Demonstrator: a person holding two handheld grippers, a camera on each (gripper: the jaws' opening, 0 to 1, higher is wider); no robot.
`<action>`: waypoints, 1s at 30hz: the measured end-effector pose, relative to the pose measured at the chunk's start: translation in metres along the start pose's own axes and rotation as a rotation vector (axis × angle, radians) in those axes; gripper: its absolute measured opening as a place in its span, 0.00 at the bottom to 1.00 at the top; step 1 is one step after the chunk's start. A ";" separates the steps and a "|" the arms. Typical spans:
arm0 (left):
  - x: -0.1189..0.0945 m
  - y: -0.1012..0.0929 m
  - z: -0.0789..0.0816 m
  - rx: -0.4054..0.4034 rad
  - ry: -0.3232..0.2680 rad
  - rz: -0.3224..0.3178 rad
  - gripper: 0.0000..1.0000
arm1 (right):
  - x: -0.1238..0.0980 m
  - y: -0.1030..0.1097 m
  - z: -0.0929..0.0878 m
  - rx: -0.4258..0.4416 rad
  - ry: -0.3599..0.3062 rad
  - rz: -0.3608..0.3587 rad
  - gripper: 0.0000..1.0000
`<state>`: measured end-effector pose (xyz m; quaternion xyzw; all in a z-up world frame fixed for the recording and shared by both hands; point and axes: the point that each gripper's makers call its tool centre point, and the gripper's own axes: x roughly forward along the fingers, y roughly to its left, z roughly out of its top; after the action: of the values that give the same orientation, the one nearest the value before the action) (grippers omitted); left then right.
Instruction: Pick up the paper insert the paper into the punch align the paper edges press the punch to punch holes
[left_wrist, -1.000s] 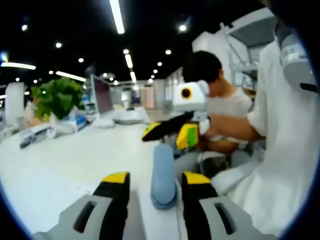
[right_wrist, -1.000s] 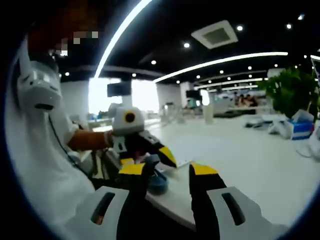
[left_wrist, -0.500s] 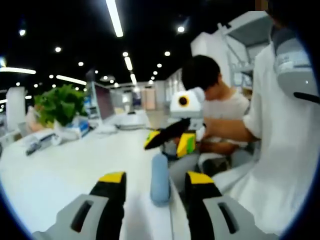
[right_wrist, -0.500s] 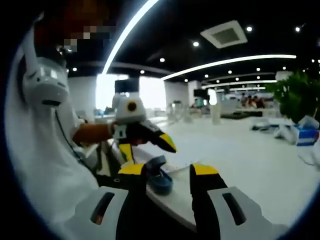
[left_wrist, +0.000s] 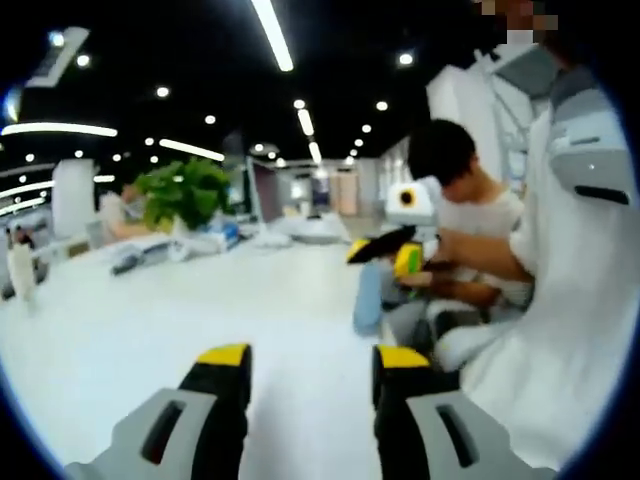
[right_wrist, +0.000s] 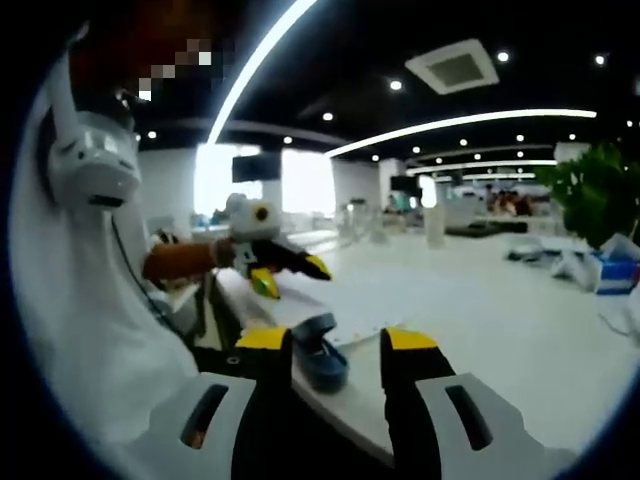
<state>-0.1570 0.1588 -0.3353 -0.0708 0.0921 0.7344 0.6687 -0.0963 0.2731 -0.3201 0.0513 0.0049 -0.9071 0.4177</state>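
A blue hole punch (right_wrist: 320, 355) sits at the near edge of the white table (right_wrist: 480, 320), just ahead of my right gripper (right_wrist: 335, 340), whose jaws stand open on either side of it without gripping. A white sheet of paper (right_wrist: 345, 318) lies flat beside and under the punch; whether it sits in the slot is unclear. In the left gripper view the punch (left_wrist: 367, 297) stands well ahead, and my left gripper (left_wrist: 312, 357) is open and holds nothing. The left gripper (right_wrist: 292, 274) also hovers beyond the punch, and the right gripper (left_wrist: 383, 255) hangs just over it.
A potted green plant (left_wrist: 185, 195) and tissue boxes (left_wrist: 205, 240) stand at the table's far side. A person in a white shirt (left_wrist: 560, 300) holds the grippers, and another person (left_wrist: 470, 215) sits behind. Bare table (left_wrist: 200, 310) stretches to the left.
My left gripper has drawn back and away from the punch, which was between its jaws and now stands farther off. The right gripper stays by the punch.
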 end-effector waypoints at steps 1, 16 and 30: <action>-0.002 0.002 -0.001 -0.003 0.000 0.006 0.49 | 0.001 0.001 0.000 0.001 0.002 0.006 0.38; -0.012 0.021 -0.023 -0.039 0.012 0.066 0.48 | 0.029 0.014 -0.010 -0.050 0.071 0.170 0.39; -0.011 0.021 -0.026 -0.041 0.018 0.074 0.48 | 0.041 0.022 -0.009 -0.095 0.078 0.265 0.22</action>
<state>-0.1775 0.1400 -0.3567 -0.0874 0.0856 0.7596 0.6388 -0.1056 0.2284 -0.3318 0.0670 0.0575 -0.8400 0.5354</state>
